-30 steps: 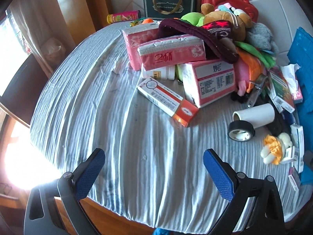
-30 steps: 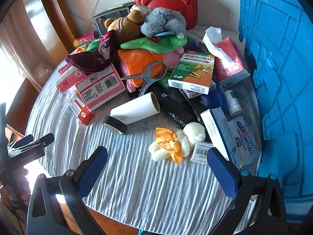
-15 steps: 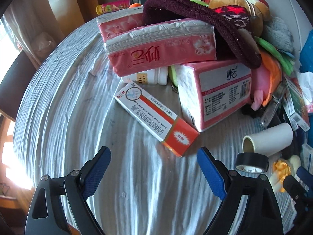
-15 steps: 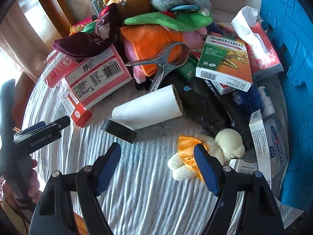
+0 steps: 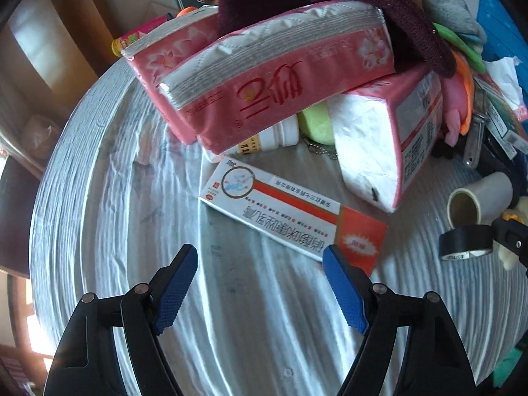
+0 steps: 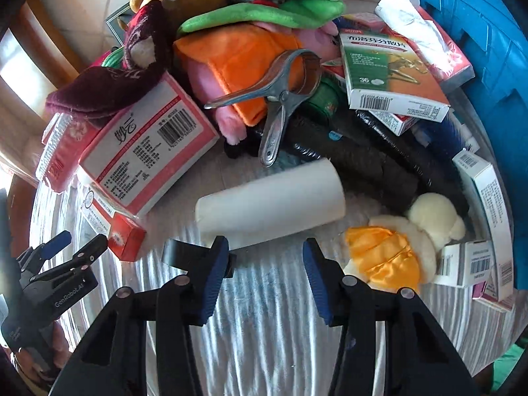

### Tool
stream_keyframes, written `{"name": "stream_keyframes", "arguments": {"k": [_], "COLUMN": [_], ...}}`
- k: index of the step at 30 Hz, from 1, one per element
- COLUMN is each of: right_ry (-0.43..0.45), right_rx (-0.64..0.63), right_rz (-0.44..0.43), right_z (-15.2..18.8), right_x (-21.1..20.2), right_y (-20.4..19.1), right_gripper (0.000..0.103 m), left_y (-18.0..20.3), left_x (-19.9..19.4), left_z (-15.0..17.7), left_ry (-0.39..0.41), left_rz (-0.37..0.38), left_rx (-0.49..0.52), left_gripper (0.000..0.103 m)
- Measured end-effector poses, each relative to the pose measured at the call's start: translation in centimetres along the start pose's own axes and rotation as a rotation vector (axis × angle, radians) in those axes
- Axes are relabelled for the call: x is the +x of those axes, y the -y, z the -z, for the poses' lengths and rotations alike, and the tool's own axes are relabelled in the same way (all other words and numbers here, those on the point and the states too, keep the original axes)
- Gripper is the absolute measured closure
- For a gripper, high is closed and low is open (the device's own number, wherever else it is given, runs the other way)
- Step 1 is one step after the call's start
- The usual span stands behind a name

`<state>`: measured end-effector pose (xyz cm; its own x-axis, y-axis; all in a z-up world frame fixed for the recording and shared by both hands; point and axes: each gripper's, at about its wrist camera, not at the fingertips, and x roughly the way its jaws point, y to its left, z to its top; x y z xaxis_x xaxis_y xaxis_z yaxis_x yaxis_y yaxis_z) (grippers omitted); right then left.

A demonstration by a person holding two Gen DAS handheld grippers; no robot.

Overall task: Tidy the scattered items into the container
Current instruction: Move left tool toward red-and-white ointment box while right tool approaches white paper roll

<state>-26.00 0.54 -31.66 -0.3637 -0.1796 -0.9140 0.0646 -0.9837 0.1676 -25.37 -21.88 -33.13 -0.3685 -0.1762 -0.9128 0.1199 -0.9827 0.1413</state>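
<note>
Two claws agape | left claw (image 5: pixel 259 265) just short of medicine box (image 5: pixel 290 219) | right claw (image 6: pixel 265 262) before white roll (image 6: pixel 270 203)

Bright window glare left; fisheye-warped, dark corners.

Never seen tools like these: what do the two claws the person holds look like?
Both look alike: the left claw and right claw have black plastic linkage arms with silver rivets and two fingers faced with textured blue pads. The left one's black body carries white lettering, seen from the right wrist.
</note>
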Motion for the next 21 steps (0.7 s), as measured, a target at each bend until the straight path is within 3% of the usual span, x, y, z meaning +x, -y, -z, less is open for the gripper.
{"name": "stream_keyframes", "arguments": {"k": [3,5,9,15,21], "right_ry": [-0.013,-0.021,-0.011,0.001,0.005], "right_rx": [0.010,0.019,0.036,0.025,0.007], "right_rz": [-0.014,-0.016,-0.011,-0.011,-0.008], "right_z": [1.3,2.0,2.8,2.1,1.0], "right_x": [0.0,0.1,-0.5,-1.7,-2.7], "right_y": [-1.4,-2.2,-2.6,-0.7,1.7], "right_gripper": [0.056,0.056,0.056,0.056,0.056], "left_y": [-2.2,-3.5,-3.5,-1.0,4.1], "left_x": [1.2,1.0,-0.6,-1.0,-3.0], "left_z": [0.8,1.0,0.1,0.8,1.0], "left_ry": [-0.053,-0.066,-0.014,-0.022,0.016], "left_rz": [-0.045,-0.013,0.064,0.120,0.207], "left_rx": [0.030,0.000,-0.022,0.004,0.082], "left_gripper": [0.027,0.027,0.024,0.021,0.021]}}
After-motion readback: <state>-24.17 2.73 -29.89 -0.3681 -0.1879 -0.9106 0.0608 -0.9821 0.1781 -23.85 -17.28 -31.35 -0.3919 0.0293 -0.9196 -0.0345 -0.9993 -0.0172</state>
